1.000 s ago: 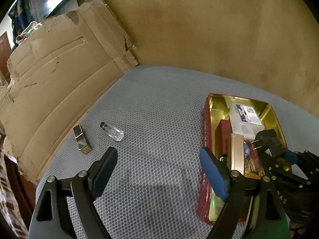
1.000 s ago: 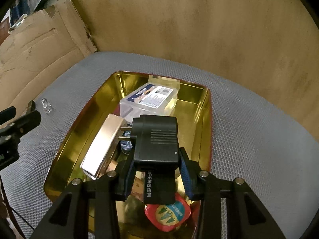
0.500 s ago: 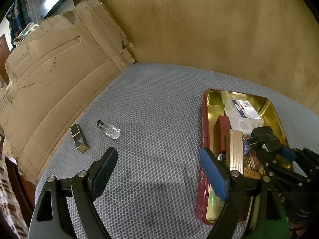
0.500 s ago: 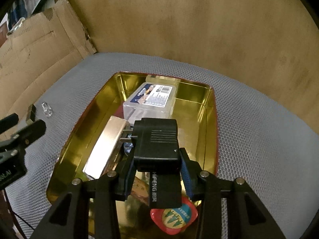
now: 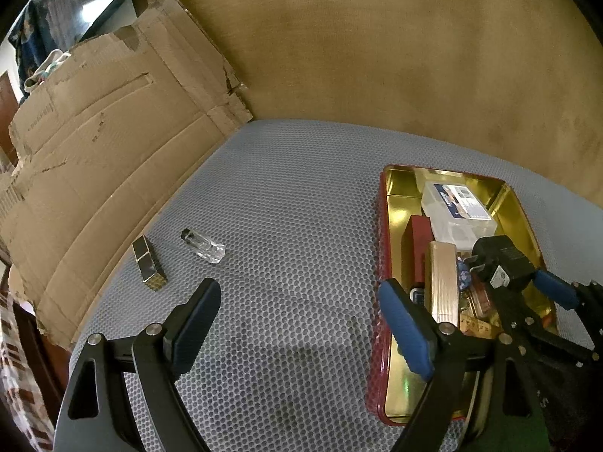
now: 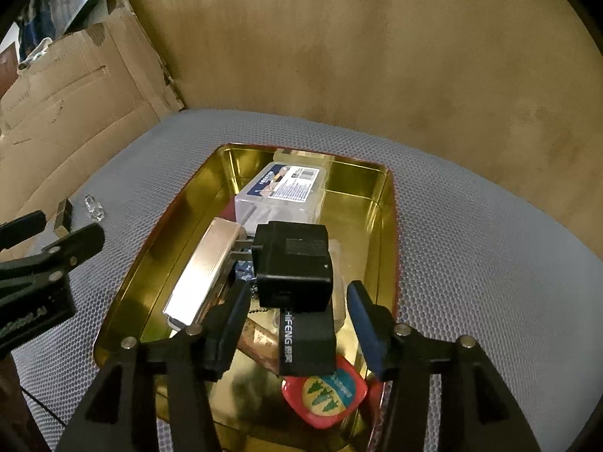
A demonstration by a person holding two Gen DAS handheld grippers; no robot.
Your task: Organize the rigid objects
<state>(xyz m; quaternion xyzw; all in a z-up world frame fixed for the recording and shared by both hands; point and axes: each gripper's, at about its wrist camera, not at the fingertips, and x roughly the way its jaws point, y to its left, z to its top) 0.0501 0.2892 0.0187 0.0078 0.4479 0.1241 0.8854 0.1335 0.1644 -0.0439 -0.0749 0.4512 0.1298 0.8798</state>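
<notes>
A gold tin tray with red outer walls (image 6: 380, 203) (image 5: 378, 248) sits on the grey mesh mat. It holds a clear plastic box (image 6: 282, 192), a gold bar-shaped case (image 6: 203, 275), a red-rimmed badge (image 6: 324, 391) and a black plug adapter (image 6: 294, 267) (image 5: 501, 263). My right gripper (image 6: 297, 316) is open over the tray; its fingers stand apart on either side of the adapter. My left gripper (image 5: 297, 320) is open and empty above the mat, left of the tray. A small glass bottle (image 5: 203, 245) and a gold-black lipstick tube (image 5: 148, 268) lie on the mat at the left.
A torn cardboard sheet (image 5: 98, 143) leans along the mat's left side. A tan wall (image 5: 377, 45) stands behind the mat. The right gripper's frame (image 5: 542, 339) crosses the tray's near end in the left wrist view.
My right gripper's jaws have opened, letting go of the black plug adapter over the tray. Both grippers have drawn back slightly.
</notes>
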